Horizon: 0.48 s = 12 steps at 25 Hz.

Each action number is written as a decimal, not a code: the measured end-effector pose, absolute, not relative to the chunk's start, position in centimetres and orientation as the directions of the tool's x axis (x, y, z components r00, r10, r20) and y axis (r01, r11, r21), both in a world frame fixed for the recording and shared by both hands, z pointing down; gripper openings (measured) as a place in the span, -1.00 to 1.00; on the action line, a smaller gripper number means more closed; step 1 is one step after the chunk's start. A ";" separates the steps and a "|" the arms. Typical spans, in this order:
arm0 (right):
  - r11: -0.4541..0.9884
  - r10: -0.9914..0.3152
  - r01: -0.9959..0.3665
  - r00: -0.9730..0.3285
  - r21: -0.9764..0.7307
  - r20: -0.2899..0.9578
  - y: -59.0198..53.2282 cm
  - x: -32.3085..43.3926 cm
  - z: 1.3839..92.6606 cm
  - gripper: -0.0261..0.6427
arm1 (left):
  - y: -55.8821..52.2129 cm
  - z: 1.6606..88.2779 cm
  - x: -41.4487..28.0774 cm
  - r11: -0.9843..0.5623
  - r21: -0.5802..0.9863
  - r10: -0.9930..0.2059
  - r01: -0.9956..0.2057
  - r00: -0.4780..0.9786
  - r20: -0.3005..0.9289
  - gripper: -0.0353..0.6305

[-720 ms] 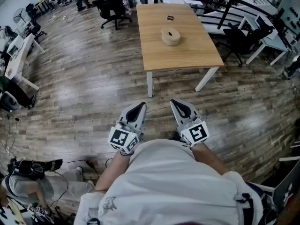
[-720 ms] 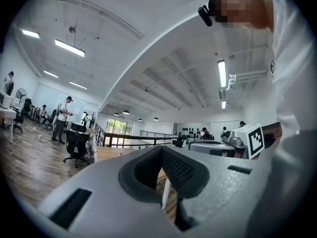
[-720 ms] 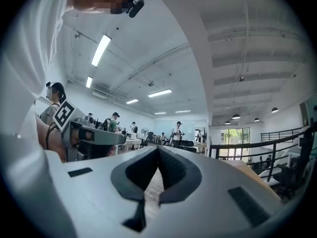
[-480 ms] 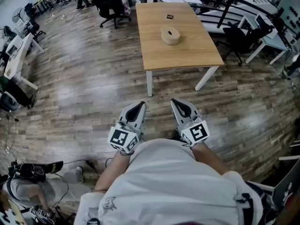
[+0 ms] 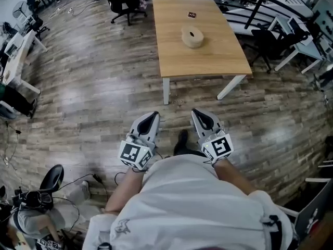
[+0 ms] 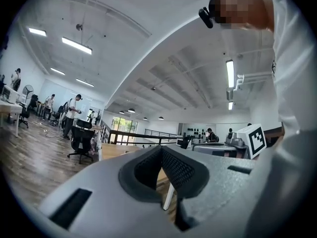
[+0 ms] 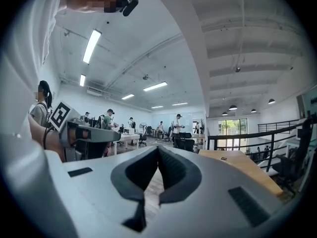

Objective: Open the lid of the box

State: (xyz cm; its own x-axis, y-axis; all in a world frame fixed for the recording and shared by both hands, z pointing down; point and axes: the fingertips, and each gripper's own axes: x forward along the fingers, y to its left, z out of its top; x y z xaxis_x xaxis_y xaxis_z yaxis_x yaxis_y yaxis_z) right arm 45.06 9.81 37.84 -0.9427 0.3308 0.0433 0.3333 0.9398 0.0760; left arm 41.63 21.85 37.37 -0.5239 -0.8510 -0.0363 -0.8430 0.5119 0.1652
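Step in hand, as judged: approach, no contact yet. Left gripper point(image 5: 150, 119), lower centre: jaws closed together, empty. Round box point(image 5: 192, 37) on the table point(image 5: 177, 61), upper centre, well apart from both grippers. Right gripper point(image 5: 203, 117): jaws closed together, empty. Next move calls for nearing the box and parting the jaws. Small dark tag point(image 5: 191, 15) beyond the box: unreadable

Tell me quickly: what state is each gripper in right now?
Left gripper: closed, holding nothing.
Right gripper: closed, holding nothing.
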 end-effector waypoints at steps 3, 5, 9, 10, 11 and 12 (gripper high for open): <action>0.930 0.359 0.362 -0.932 0.064 0.054 9.2 42.5 38.5 -0.91 | 21.5 37.7 39.5 0.539 0.164 -0.835 -0.826 -0.549 -0.022 -0.88; 0.920 0.383 0.387 -0.922 0.059 0.061 8.8 40.4 38.8 -0.90 | 21.2 37.8 37.8 0.559 0.165 -0.823 -0.813 -0.569 -0.014 -0.88; 0.906 0.416 0.419 -0.907 0.054 0.062 7.0 35.8 38.7 -0.90 | 19.8 37.9 33.8 0.590 0.166 -0.801 -0.790 -0.598 0.000 -0.88; 0.905 0.420 0.423 -0.906 0.054 0.060 6.3 34.6 38.6 -0.91 | 19.1 37.8 32.8 0.594 0.164 -0.799 -0.788 -0.602 0.001 -0.88; 0.903 0.423 0.426 -0.904 0.054 0.058 5.5 33.4 38.5 -0.90 | 18.5 37.8 31.9 0.596 0.163 -0.798 -0.787 -0.603 0.003 -0.88; 0.902 0.425 0.428 -0.903 0.052 0.059 4.8 32.3 38.5 -0.91 | 17.8 37.7 30.9 0.596 0.163 -0.797 -0.786 -0.604 0.003 -0.88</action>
State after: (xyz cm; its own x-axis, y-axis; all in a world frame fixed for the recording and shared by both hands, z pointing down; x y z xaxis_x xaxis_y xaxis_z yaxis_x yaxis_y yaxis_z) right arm 32.30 4.82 38.47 -0.9034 0.4247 0.0590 0.4277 0.9024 0.0519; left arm 30.95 17.81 37.74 -0.6039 -0.7970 0.0033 -0.7861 0.5963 0.1627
